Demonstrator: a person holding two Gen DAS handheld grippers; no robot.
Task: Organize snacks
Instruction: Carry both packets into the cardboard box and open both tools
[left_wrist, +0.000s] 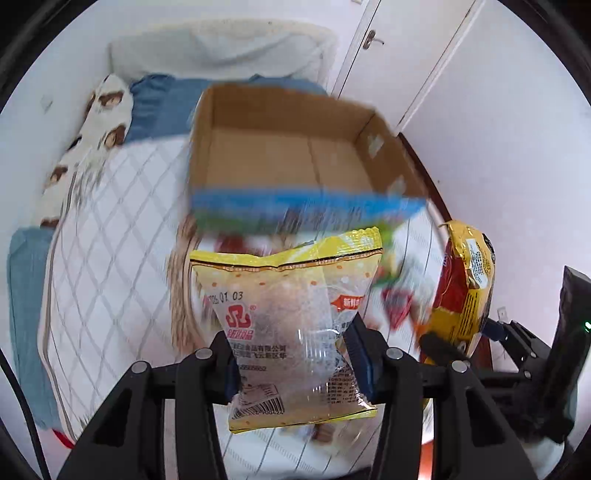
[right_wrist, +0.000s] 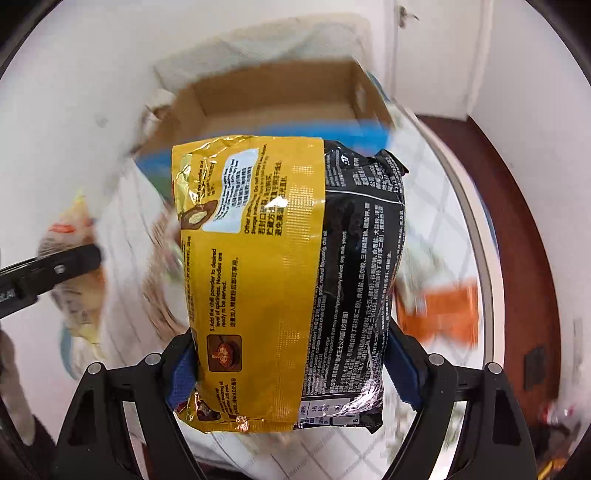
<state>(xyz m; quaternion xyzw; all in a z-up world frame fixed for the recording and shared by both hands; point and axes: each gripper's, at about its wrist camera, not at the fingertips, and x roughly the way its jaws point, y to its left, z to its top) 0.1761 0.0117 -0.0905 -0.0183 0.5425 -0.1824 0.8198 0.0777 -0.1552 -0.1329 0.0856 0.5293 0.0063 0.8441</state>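
Note:
My left gripper is shut on a yellow and clear snack bag and holds it up in front of an open cardboard box that stands on the bed. My right gripper is shut on a gold and black noodle packet, held upright before the same box. The packet and the right gripper also show at the right of the left wrist view. The left gripper's finger shows at the left of the right wrist view. The box's floor looks bare.
The box sits on a white quilted bedcover with blue bedding and a patterned pillow behind it. Blurred colourful snack packs lie on the bed near the box. A white door and wooden floor are to the right.

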